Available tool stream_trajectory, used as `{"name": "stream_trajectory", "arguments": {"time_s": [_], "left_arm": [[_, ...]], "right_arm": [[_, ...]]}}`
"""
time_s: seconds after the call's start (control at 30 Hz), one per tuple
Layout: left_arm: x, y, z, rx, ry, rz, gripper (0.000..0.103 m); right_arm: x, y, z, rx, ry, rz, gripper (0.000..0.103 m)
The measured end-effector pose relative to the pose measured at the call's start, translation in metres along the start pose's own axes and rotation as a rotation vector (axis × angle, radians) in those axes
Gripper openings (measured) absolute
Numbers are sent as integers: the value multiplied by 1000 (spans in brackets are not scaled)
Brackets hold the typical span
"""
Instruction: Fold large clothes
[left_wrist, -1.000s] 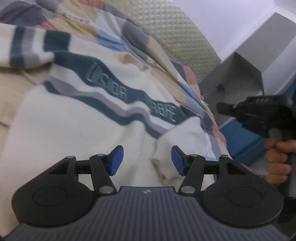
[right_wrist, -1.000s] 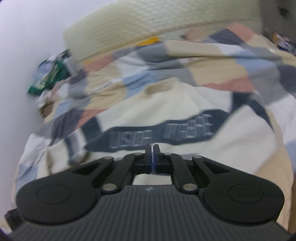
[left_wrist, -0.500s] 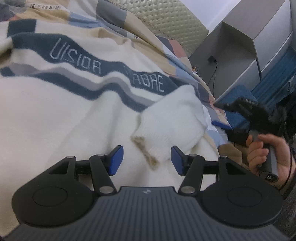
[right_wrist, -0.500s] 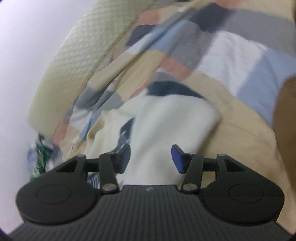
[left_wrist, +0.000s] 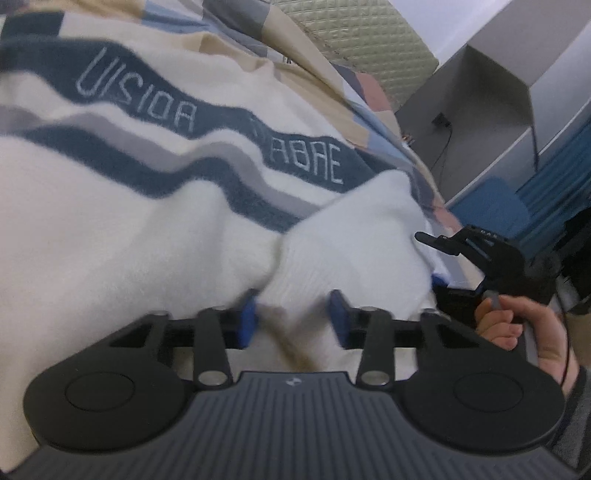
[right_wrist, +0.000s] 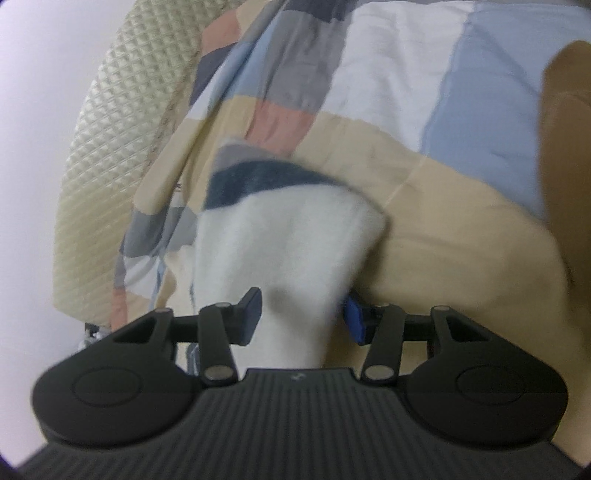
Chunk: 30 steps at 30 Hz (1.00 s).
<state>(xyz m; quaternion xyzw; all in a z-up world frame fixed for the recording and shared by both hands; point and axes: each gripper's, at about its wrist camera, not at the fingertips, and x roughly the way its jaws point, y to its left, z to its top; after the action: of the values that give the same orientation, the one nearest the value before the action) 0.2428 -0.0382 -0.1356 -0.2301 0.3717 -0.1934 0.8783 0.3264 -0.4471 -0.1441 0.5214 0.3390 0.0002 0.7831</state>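
A cream sweater (left_wrist: 110, 229) with navy and grey wavy stripes and pale lettering lies spread on the bed. Its right sleeve (left_wrist: 354, 236) is folded in over the body. The cuff end sits between the blue pads of my left gripper (left_wrist: 293, 319), whose jaws are closing and touch the knit on both sides. To the right, a hand (left_wrist: 517, 325) holds my right gripper (left_wrist: 430, 256) at the sleeve's outer edge. In the right wrist view the same white sleeve (right_wrist: 288, 236) fills the gap of the right gripper (right_wrist: 303, 317), whose jaws are closing and pinching it narrow.
The sweater rests on a patchwork bed cover (right_wrist: 388, 74) of beige, blue, pink and grey. A quilted headboard (left_wrist: 369, 40) stands behind. A grey cabinet (left_wrist: 480, 92) and a blue chair (left_wrist: 491, 206) stand beyond the bed's right side.
Both grippers came down to the folded sleeve. The left narrowed around the cuff. The right rolled, opened from shut, and now narrows on the sleeve's outer edge.
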Motion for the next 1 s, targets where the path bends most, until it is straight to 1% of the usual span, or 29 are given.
{"name": "stream_trajectory", "arguments": {"time_s": [0.03,0.07,0.1,0.13,0.23,0.33,0.43,0.47,0.53,0.63,0.7,0.77,0.87,0.93,0.97,1.0], "left_arm": [[-1,-2,1,10,2,-3,20],[-3,-2,1,3,7,-21,14],[-6,-3,3,-15,11,-44,12],[-12,-5,4,-23,5,-67,12],[-33,-17,9,7,-48,-119,10],[-62,-18,22,-26,-125,-166,10],[-106,-9,35,-74,-227,-188,10],[-120,-3,37,-95,-254,-194,10],[-151,8,40,-125,-317,-184,10],[-195,24,41,-152,-400,-138,10],[-217,34,41,-154,-428,-75,10],[-228,43,39,-151,-434,8,10],[-225,63,36,-190,-378,166,10],[-211,75,33,-183,-332,282,10],[-199,82,31,-187,-295,338,10],[-188,88,28,-192,-260,374,10]], "right_arm": [[0,2,0,-18,-4,-7,32],[0,4,-1,-40,-7,-13,22],[-1,5,-1,-58,-12,-13,17],[-2,7,0,-67,-19,-4,15],[-12,19,1,-123,-49,35,12],[-29,33,-2,-146,-63,152,12],[-48,53,-10,-176,-51,322,12],[-52,60,-13,-193,-44,362,12],[-57,78,-24,-251,-26,415,12],[-51,102,-44,-325,34,475,12],[-42,116,-64,-373,89,486,12],[-30,127,-83,-422,144,480,12],[-9,132,-110,-474,220,418,12],[9,128,-129,-514,266,341,12],[21,124,-137,-528,297,294,12],[29,121,-142,-533,320,255,12]]}}
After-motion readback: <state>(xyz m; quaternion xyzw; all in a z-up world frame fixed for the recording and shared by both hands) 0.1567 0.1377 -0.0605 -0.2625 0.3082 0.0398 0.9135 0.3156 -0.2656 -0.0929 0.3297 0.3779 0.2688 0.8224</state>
